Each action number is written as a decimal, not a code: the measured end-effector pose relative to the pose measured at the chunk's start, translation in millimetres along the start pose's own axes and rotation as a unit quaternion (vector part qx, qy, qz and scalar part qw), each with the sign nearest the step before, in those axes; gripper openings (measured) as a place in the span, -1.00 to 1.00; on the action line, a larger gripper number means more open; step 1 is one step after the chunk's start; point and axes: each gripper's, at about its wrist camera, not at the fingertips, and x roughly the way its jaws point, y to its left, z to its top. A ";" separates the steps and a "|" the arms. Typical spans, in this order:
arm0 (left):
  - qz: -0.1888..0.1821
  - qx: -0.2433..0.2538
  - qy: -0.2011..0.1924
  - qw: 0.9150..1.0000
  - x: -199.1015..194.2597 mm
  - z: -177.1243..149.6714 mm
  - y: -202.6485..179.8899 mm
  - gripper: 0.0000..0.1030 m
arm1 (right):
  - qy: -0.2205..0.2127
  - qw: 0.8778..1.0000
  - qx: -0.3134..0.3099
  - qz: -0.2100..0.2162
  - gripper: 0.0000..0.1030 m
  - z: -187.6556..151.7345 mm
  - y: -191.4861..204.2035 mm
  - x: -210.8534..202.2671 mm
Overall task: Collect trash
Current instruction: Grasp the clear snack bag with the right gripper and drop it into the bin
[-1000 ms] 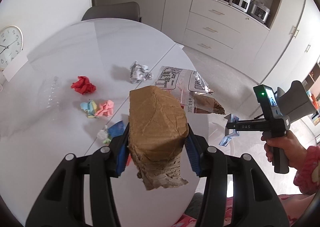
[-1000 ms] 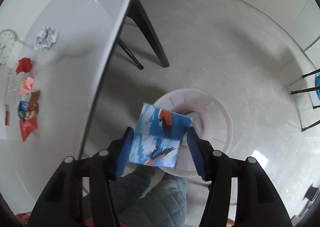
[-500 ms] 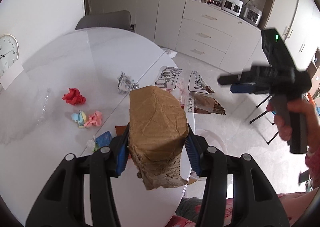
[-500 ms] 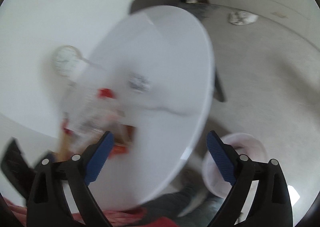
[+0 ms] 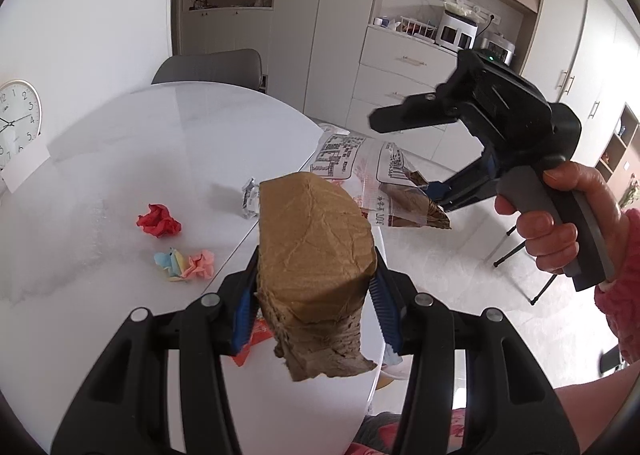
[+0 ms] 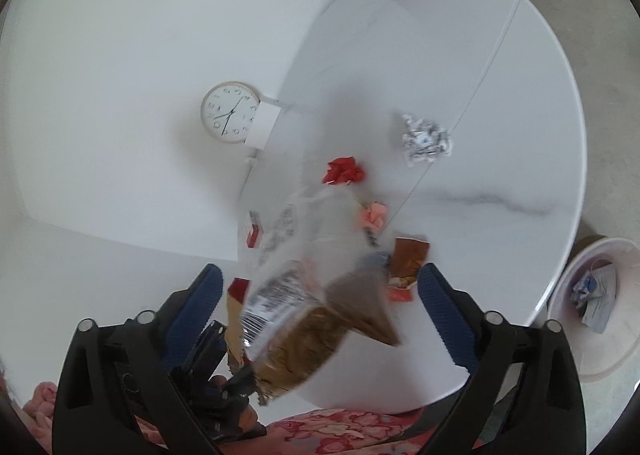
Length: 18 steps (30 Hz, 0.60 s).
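My left gripper is shut on the base of a brown paper bag, whose clear printed top juts away over the white table. My right gripper, also in the left wrist view, is empty and its jaws are closing. The bag lies blurred between them, and no pad touches it. On the table lie a red paper wad, a pastel wad and a foil wad. A pale bin on the floor holds a blue wrapper.
A clock leans on the wall at the table's far side. A grey chair stands behind the table, with cabinets beyond. A brown wrapper and a red one lie near the table's front edge. A hand grips the right gripper's handle.
The right gripper let the blue wrapper go into the bin, opened wide and swung up from the floor toward the table and bag. The left gripper rose slightly, still holding the bag.
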 end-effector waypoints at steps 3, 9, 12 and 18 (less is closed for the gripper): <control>0.002 -0.001 0.004 1.000 0.7 -1.1 3.6 -0.06 | 0.006 1.000 0.001 0.009 0.21 -1.2 2.2 6.9; -0.002 -0.001 0.021 1.000 8.3 -2.0 4.5 -0.06 | -0.019 1.000 0.002 0.001 -0.14 -7.0 -1.8 -5.9; -0.008 0.005 0.037 0.999 19.3 -4.3 0.1 -0.06 | -0.045 0.999 0.012 -0.012 -0.14 -13.9 -13.3 -23.8; -0.029 0.036 0.090 0.995 57.9 -10.9 -29.1 -0.06 | -0.106 0.989 0.043 -0.098 -0.14 -43.0 -57.6 -83.1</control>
